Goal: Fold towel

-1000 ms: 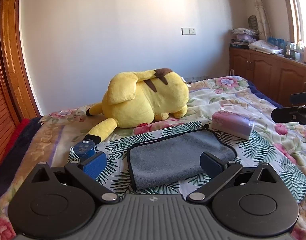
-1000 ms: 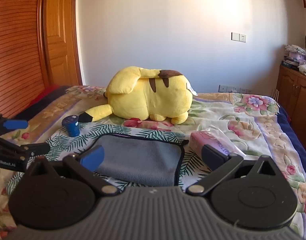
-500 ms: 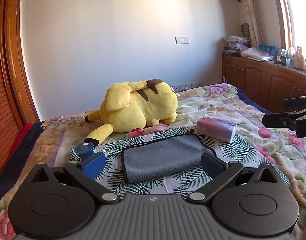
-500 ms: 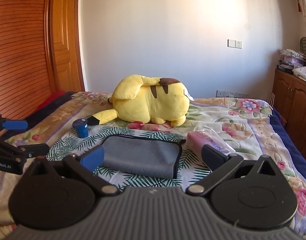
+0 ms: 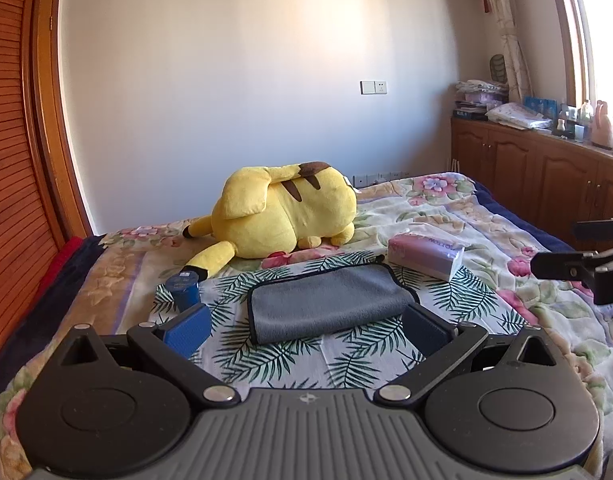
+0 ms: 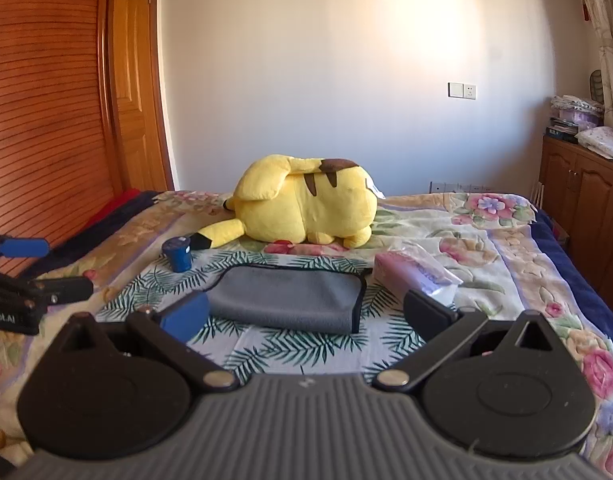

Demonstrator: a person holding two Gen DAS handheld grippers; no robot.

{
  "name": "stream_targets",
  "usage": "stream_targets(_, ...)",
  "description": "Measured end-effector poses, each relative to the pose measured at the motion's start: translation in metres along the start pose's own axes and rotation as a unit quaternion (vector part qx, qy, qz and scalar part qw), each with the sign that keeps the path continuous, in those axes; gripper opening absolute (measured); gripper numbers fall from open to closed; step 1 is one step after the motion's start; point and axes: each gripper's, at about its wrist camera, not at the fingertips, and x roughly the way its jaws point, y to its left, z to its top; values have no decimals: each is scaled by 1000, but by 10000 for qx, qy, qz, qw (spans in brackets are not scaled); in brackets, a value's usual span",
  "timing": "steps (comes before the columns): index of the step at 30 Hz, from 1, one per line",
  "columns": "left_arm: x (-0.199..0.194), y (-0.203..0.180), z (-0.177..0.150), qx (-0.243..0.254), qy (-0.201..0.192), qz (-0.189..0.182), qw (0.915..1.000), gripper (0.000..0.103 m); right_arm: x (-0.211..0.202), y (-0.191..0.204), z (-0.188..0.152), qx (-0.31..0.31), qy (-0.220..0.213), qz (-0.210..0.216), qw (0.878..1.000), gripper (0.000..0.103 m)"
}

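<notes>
Towel (image 5: 330, 300) lies folded into a neat grey rectangle on the bed (image 5: 486, 216), both grippers, left gripper (image 5: 306, 326) and right gripper (image 6: 306, 316), spread wide, holding nothing, so folding looks finished.

The left hand-held gripper (image 5: 304, 326) is built of a ribbed grey body flanked by two black round discs; black linkage arms are pinned with silver screws; blue pads (image 5: 186, 330) are fitted; the right hand-held gripper (image 6: 306, 316) is made alike.
</notes>
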Motion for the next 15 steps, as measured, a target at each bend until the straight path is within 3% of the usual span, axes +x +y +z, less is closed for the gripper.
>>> stream_targets(15, -16, -7, -30, -163, 90, 128, 9997, 87, -27, 4, -31, -14, -31, -19, 10000, 103)
